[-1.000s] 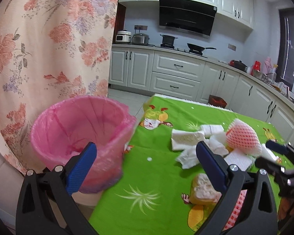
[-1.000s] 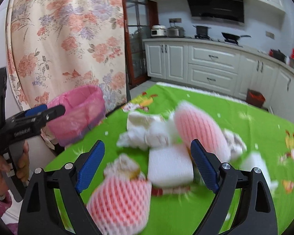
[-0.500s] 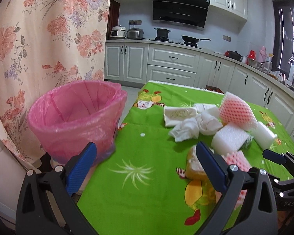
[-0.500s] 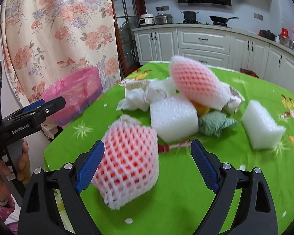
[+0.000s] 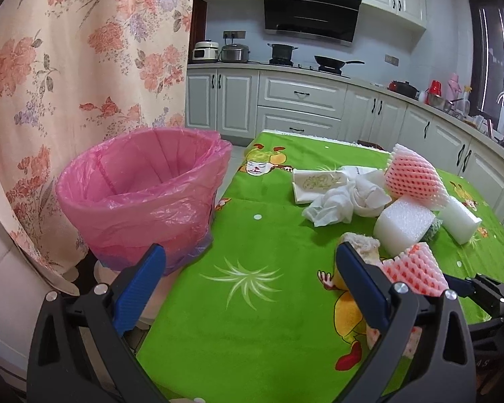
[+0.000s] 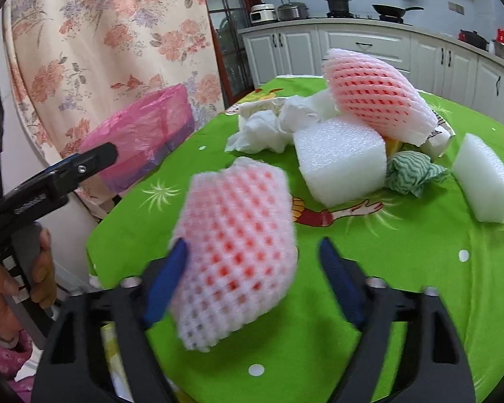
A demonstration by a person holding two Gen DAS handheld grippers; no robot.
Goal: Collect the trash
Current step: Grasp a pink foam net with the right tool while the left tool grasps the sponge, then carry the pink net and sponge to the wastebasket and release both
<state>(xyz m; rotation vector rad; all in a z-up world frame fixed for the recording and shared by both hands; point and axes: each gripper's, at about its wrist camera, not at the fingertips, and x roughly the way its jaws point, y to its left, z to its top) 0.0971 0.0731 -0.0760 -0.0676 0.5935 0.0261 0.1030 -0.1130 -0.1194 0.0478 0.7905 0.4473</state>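
Right tongs (image 6: 252, 262) stand spread wide around the near pink foam net (image 6: 235, 252); left blue pad touches the net, right pad apart from it, so not clamped. Left tongs (image 5: 248, 278) gape open, holding nothing, over the green bench (image 5: 252, 302). Pink-lined bin (image 5: 141, 194) sits just ahead-left of the left tongs; remaining trash pile (image 6: 339, 158) lies ahead of the right tongs.

The right tongs (image 6: 252, 262) have closed in around the near pink foam net (image 6: 235, 252), their blue pads narrower than half a second ago, the left pad now touching it.
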